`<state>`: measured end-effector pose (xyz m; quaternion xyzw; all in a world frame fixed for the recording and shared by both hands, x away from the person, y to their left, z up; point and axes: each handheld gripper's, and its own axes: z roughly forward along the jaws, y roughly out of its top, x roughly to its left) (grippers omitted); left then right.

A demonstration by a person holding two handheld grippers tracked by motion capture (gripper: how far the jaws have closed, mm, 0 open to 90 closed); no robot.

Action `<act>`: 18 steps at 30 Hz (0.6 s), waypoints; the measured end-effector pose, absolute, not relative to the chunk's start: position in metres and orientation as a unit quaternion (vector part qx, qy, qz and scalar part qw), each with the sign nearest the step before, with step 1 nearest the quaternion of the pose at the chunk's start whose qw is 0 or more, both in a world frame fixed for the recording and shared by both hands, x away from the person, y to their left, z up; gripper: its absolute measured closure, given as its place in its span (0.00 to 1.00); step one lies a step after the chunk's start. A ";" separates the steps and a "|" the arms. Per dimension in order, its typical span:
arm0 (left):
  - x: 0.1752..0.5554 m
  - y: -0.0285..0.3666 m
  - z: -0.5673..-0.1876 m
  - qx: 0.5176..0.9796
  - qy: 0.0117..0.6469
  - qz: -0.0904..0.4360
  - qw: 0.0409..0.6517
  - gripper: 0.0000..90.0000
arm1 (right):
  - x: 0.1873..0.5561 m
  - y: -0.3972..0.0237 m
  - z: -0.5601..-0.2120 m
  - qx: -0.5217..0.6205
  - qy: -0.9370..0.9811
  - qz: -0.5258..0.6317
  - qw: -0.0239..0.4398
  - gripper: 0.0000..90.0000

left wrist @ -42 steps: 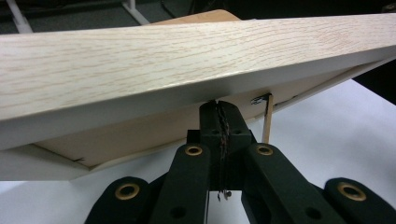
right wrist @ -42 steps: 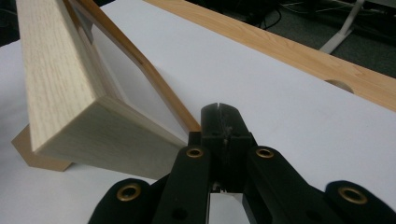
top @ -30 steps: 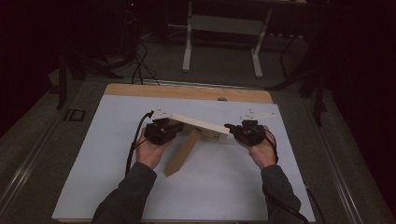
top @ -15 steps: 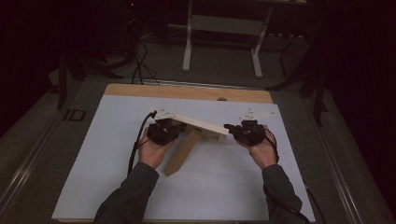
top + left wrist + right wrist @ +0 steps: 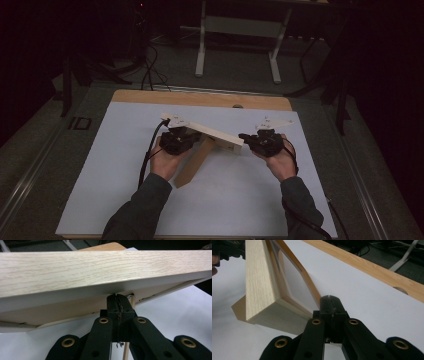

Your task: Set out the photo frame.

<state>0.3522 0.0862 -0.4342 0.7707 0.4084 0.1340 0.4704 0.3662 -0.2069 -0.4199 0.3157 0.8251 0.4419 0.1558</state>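
Observation:
A light wooden frame [image 5: 215, 134] is tilted up on edge over the white sheet [image 5: 125, 165], between my two grippers. A tan board [image 5: 192, 162] slants from it down toward the person. My left gripper [image 5: 196, 138] is at the frame's left part; its jaws are shut, with the tips right under the frame's edge [image 5: 100, 267]. My left gripper [image 5: 116, 296] has nothing between its pads. My right gripper [image 5: 243, 136] is at the frame's right end. My right gripper [image 5: 329, 298] is shut beside the frame's corner [image 5: 259, 277]. Whether either tip touches the wood I cannot tell.
The white sheet covers a wooden table whose far edge [image 5: 200, 99] stays bare, with a small notch [image 5: 237, 106] in it. Beyond the table, a metal stand [image 5: 240, 30] and cables [image 5: 150, 70] are on the dark floor. Cables trail from both grippers along the forearms.

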 end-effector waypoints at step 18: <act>0.353 0.079 -0.432 0.776 0.401 0.127 0.470 1.00 | 0.364 -0.202 -0.417 0.299 0.834 0.439 0.151 1.00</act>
